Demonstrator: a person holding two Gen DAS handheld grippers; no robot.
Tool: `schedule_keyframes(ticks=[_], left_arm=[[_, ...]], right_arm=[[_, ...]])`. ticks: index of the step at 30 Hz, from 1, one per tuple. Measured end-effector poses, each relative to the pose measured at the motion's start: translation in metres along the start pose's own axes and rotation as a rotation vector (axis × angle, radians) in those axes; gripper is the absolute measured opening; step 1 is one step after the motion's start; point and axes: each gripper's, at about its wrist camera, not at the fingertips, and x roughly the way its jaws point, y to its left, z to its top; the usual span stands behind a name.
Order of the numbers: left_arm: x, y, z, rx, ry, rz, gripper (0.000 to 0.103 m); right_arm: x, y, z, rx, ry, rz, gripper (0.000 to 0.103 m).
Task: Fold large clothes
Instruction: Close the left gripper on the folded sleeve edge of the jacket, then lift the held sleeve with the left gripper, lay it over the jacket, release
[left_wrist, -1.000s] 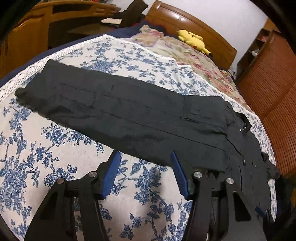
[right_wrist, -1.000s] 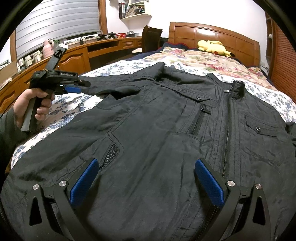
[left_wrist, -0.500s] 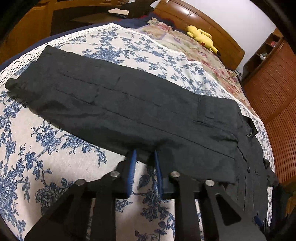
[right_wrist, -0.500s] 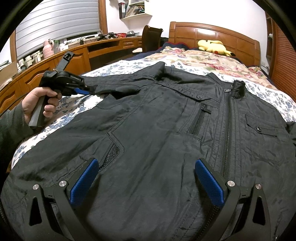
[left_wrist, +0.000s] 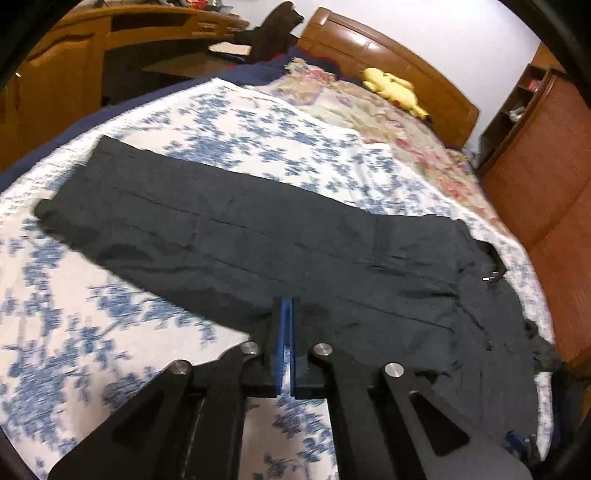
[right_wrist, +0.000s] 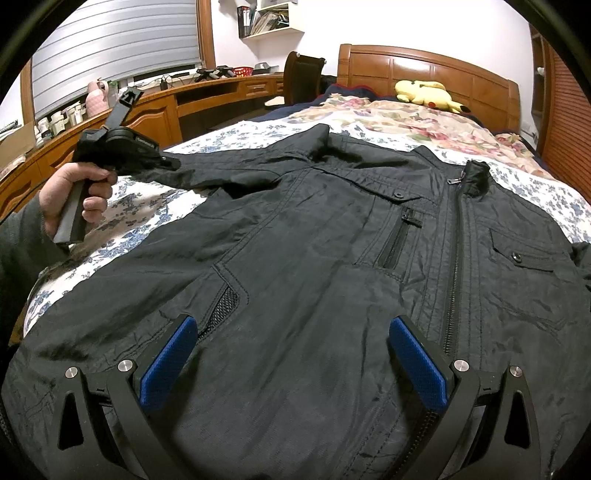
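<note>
Two grippers work one black jacket (right_wrist: 314, 266), which lies front-up and zipped on the floral bedsheet (left_wrist: 92, 332). The right gripper (right_wrist: 291, 363) hovers over the hem, pads spread wide, holding nothing. The left gripper (left_wrist: 286, 332) has its pads pressed together on the near edge of the outstretched sleeve (left_wrist: 221, 229), probably to fold it across the body. Farther off, a yellow plush toy (right_wrist: 428, 95) sits at the headboard (right_wrist: 443, 68), well apart from the fold path.
</note>
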Motion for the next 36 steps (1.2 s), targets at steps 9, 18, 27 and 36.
schedule_keyframes(ticks=[9, 18, 27, 36], left_arm=[[0.02, 0.023, -0.002, -0.049, 0.093, 0.053, 0.064], [0.038, 0.025, 0.016, -0.119, 0.053, 0.083, 0.065], [0.043, 0.009, 0.021, -0.023, 0.033, 0.125, 0.007], [-0.043, -0.09, 0.018, 0.18, -0.085, 0.046, 0.005]], right_arm=[[0.001, 0.0, 0.0, -0.007, 0.003, 0.002, 0.103], [0.001, -0.001, 0.0, -0.004, 0.003, 0.005, 0.103], [0.003, -0.001, 0.0, -0.005, 0.009, 0.01, 0.103], [-0.005, -0.009, 0.0, 0.028, -0.003, 0.027, 0.103]])
